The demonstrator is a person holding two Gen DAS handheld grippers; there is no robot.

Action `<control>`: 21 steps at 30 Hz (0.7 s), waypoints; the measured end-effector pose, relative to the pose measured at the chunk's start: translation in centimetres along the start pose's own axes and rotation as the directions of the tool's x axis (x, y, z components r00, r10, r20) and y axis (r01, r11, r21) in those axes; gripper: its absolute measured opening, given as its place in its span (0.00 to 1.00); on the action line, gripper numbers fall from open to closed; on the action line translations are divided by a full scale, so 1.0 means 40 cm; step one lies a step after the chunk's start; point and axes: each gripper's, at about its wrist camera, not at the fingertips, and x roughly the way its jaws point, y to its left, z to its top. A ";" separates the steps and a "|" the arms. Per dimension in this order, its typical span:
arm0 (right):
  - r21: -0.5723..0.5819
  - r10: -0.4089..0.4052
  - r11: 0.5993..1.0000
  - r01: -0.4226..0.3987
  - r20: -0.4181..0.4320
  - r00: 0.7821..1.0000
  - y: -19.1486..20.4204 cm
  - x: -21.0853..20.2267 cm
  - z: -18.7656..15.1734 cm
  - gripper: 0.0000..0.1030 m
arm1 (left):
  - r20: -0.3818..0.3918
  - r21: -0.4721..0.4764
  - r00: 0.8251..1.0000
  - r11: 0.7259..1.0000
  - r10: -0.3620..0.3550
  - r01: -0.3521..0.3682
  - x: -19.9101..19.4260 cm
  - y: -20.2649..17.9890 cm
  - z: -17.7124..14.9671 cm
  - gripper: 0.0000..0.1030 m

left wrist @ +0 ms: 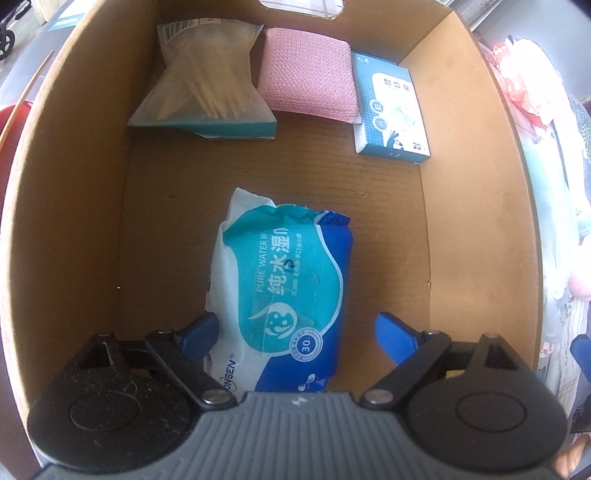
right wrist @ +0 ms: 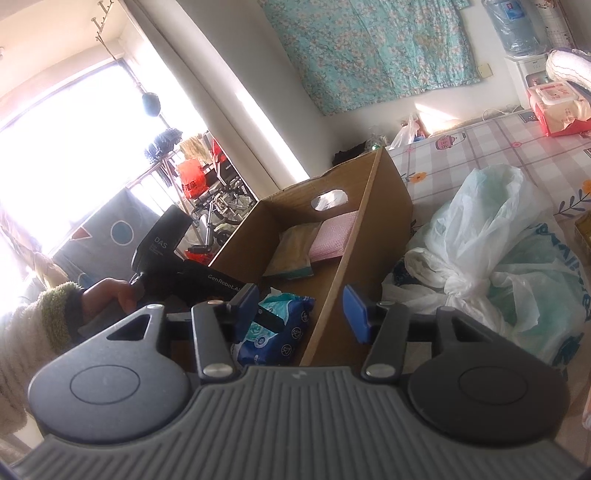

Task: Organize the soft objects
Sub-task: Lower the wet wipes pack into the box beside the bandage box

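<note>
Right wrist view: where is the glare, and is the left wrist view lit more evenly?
Right wrist view: the window is blown out white, hazing that side. Left wrist view: even, dim light inside the cardboard box; wet wipes pack sharp, box walls bent by fisheye.

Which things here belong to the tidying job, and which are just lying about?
Job:
box
wipes pack
swab bag
pink cloth
plaster box
left tool

Lying about:
plastic bags
red tissue pack
floral sheet
water jug
</note>
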 end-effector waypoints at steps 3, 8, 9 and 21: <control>-0.001 -0.008 1.000 0.008 -0.001 1.000 0.002 -0.004 -0.004 0.49 | -0.001 0.004 0.999 0.999 -0.046 0.046 0.011 -0.030 -0.002 0.84; 0.021 -0.030 0.999 0.030 0.016 0.999 -0.011 -0.023 -0.004 0.49 | -0.007 -0.039 0.995 0.994 -0.103 0.103 0.032 -0.074 0.009 0.76; 0.025 -0.035 0.999 0.035 0.019 0.999 -0.014 -0.027 -0.004 0.49 | 0.015 -0.029 0.996 0.995 -0.094 0.094 0.036 -0.088 0.013 0.76; 0.055 -0.066 0.996 0.065 0.023 0.998 -0.037 -0.038 -0.004 0.49 | 0.102 -0.023 0.988 0.993 -0.115 0.118 0.070 -0.160 0.072 0.67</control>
